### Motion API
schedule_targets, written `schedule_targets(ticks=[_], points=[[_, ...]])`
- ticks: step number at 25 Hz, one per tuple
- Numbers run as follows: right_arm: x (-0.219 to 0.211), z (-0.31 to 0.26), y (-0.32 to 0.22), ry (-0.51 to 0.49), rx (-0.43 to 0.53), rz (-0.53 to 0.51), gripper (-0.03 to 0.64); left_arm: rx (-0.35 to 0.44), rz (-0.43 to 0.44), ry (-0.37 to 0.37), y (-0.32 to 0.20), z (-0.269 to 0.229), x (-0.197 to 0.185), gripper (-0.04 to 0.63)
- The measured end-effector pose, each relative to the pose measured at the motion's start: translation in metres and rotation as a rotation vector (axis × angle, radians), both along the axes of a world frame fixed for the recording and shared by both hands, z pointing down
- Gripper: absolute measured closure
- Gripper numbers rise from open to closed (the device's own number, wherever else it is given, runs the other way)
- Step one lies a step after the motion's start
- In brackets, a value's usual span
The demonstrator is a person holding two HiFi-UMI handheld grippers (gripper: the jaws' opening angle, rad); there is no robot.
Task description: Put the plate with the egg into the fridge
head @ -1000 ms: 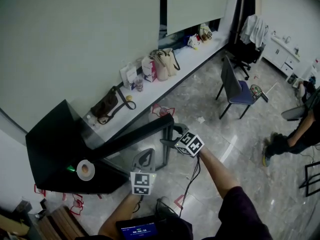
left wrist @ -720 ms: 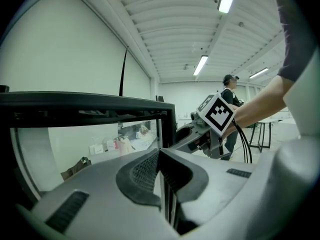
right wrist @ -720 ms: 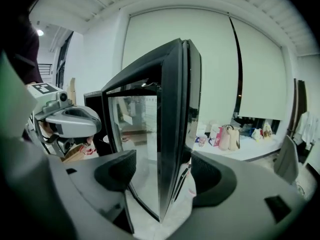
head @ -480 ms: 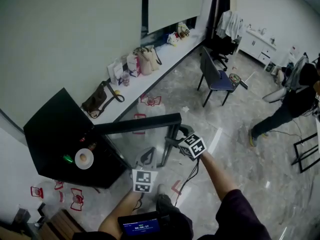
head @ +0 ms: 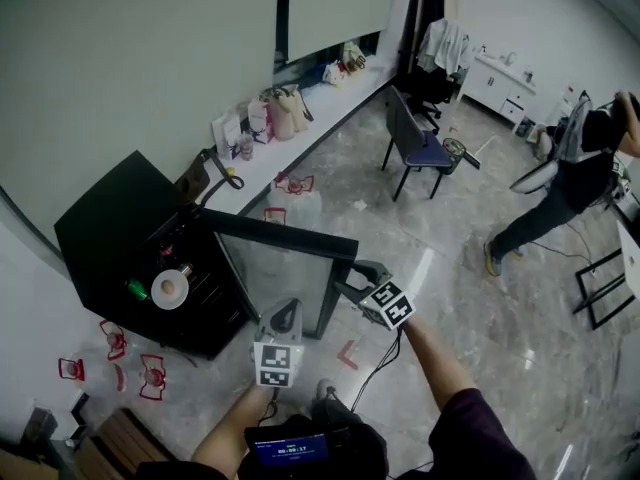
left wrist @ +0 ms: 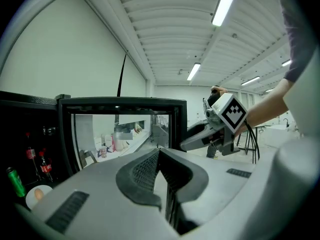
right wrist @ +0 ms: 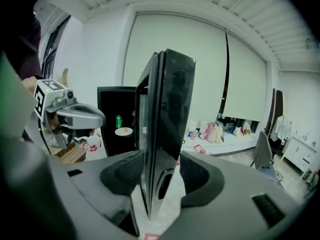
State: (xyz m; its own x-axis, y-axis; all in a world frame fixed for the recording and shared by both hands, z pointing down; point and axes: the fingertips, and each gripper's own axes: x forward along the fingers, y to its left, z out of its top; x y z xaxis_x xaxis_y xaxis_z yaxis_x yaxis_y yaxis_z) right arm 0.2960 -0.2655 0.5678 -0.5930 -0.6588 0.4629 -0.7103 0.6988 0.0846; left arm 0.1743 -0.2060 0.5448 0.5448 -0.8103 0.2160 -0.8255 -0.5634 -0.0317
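**Plate in fridge, door half open**

Plate (head: 156, 291) with egg (head: 170, 286) sits on fridge (head: 110, 228) shelf, left of frame, can (head: 137, 289) beside it. Right gripper (head: 350, 278) fingers, just closing, grasp door (head: 280, 233) edge. Left gripper (head: 287, 313) clenched, empty. Chair (head: 405, 138), person (head: 575, 168) well apart, right.

Marble floor (head: 450, 223), blue chair (head: 413, 146)

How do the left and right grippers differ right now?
Left gripper jaws are shut on nothing; right gripper jaws have just been closing, with the fridge door edge between them. The left gripper is clear of that door; the right gripper is at it. Both carry a marker cube.
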Motion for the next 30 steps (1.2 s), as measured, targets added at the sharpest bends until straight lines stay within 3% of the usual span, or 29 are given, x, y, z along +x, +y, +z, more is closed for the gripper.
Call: schedule_targets(ticks=[6,17,24,30], points=[[-0.032,-0.004,0.069,-0.055,0.045,-0.091,0.4,0.024,-0.073,0.008,0.041,-0.007,-0.004,0.586],[-0.137,-0.004,0.164,-0.114,0.077,-0.421,0.428,-0.017,-0.393,-0.026,0.134,0.009,-0.084,0.586],[-0.225,-0.002,0.199,-0.14,0.062,-0.601,0.509,-0.026,-0.56,-0.038,0.176,0.014,-0.155,0.586],[-0.285,-0.027,0.225,-0.224,0.113,-0.663,0.605,0.02,-0.621,-0.052,0.194,-0.005,-0.203,0.586]])
